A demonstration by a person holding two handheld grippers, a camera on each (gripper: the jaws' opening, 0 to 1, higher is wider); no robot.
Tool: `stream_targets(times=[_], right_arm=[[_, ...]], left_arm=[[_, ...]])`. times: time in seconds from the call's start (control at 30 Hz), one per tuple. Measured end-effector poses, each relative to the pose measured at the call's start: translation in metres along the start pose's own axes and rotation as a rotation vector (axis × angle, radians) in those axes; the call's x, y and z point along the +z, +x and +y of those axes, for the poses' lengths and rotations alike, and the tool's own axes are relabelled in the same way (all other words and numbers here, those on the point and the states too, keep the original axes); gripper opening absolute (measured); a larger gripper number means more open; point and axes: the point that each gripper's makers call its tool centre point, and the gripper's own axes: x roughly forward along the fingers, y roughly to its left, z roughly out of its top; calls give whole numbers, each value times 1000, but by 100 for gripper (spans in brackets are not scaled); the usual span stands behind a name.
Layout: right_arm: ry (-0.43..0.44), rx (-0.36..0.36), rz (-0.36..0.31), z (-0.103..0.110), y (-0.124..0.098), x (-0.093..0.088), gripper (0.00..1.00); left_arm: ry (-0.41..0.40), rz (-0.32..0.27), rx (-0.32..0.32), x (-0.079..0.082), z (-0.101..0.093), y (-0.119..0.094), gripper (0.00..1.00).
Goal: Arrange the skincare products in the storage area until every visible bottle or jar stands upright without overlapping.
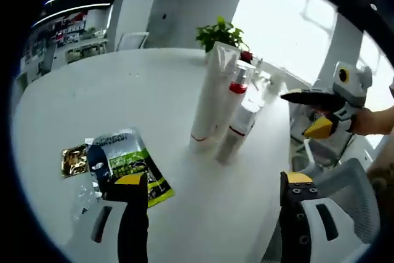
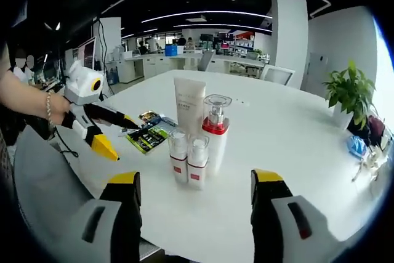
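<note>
Several skincare products stand upright in a tight cluster on the white round table [image 2: 289, 127]: a tall white tube [image 2: 189, 106], a clear pump bottle with a red collar [image 2: 215, 130], and two small white bottles with red bands [image 2: 178, 155] [image 2: 197, 161]. In the left gripper view the tube [image 1: 212, 100], the red-collared bottle [image 1: 237, 87] and a small bottle [image 1: 237, 130] appear side by side. My right gripper [image 2: 197, 180] is open, just short of the small bottles. My left gripper [image 1: 214, 183] is open too, near the table edge; it shows from the side [image 2: 126, 140], and the right gripper [image 1: 295, 115] likewise.
A green sachet [image 1: 132, 164] and a gold sachet [image 1: 75, 159] lie flat on the table, left of the cluster. A potted plant [image 2: 348, 90] stands at the far edge. A grey chair [image 1: 345, 189] sits by the table's near edge. A hand [image 2: 52, 109] holds the left gripper.
</note>
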Motion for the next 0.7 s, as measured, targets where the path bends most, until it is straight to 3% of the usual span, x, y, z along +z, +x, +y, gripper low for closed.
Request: stream_targets(times=[0.27,0.37,0.7], right_arm=[[23,21,-3,6,-3,-1,82],[25,35,9,11,-4,-3,83],[77,72,-24,18,-9,9,86]], left_arm=[[-79,-60,100,-5,2,-39,96],[-113,-109,133,-2,-1,-57,97],[-168,-177,214,-12,-10,-93,97]])
